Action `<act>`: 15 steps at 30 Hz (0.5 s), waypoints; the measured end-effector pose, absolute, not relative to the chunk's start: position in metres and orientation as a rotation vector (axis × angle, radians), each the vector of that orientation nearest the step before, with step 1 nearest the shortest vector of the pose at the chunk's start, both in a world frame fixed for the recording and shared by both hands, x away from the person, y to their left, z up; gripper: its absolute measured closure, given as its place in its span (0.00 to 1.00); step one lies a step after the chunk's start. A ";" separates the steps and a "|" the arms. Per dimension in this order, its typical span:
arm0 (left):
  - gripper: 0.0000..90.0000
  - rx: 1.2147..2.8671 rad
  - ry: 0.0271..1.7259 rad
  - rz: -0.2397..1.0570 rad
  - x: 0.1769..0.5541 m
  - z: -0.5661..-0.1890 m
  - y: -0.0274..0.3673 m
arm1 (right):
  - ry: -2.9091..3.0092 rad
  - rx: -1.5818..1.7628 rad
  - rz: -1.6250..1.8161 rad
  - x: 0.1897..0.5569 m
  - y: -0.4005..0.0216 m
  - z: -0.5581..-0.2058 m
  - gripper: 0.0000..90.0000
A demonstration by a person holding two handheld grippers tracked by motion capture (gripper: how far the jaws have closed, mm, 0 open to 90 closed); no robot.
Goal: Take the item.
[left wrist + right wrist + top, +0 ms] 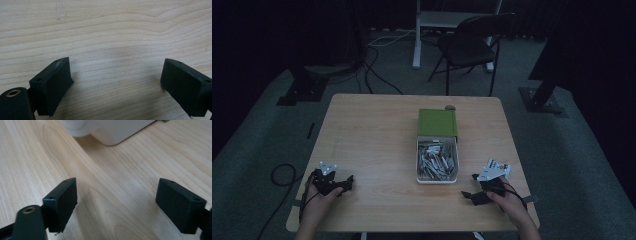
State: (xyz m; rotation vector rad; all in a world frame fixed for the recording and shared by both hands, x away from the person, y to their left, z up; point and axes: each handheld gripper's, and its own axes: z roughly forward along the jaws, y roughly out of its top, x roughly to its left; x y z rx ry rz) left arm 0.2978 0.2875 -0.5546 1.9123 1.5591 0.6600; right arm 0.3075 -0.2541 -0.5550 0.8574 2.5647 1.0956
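Note:
A white tray (437, 178) holding several small metal pieces sits mid-table, and a green box (437, 122) lies against its far end. My left gripper (346, 183) rests low over the table's front left, held in a hand. Its jaws (116, 82) stand wide open over bare wood with nothing between them. At the front right, just right of the tray, my right gripper (468, 195) is also held in a hand. The right gripper (116, 202) is open and empty, and a corner of the white tray (107, 130) lies just ahead of it.
The light wooden table (372, 135) has bare wood left of the tray. A small dark round object (450, 107) sits behind the green box. Beyond the table stand a dark folding chair (472, 45) and a white stand (417, 35). Cables (377, 75) run over the floor.

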 end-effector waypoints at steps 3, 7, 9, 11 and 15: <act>0.12 1.912 1.559 0.660 0.298 -0.555 0.288 | 2.563 0.855 1.092 0.308 -0.254 -0.558 0.18; 0.12 1.912 1.559 0.661 0.298 -0.555 0.288 | 2.550 0.837 1.085 0.309 -0.254 -0.559 0.15; 0.12 1.912 1.559 0.660 0.298 -0.555 0.288 | 2.553 0.823 1.097 0.309 -0.254 -0.560 0.15; 0.12 1.912 1.559 0.660 0.298 -0.555 0.287 | 2.556 0.821 1.099 0.309 -0.253 -0.560 0.15; 0.12 1.911 1.560 0.660 0.298 -0.555 0.287 | 2.557 0.822 1.098 0.309 -0.254 -0.560 0.14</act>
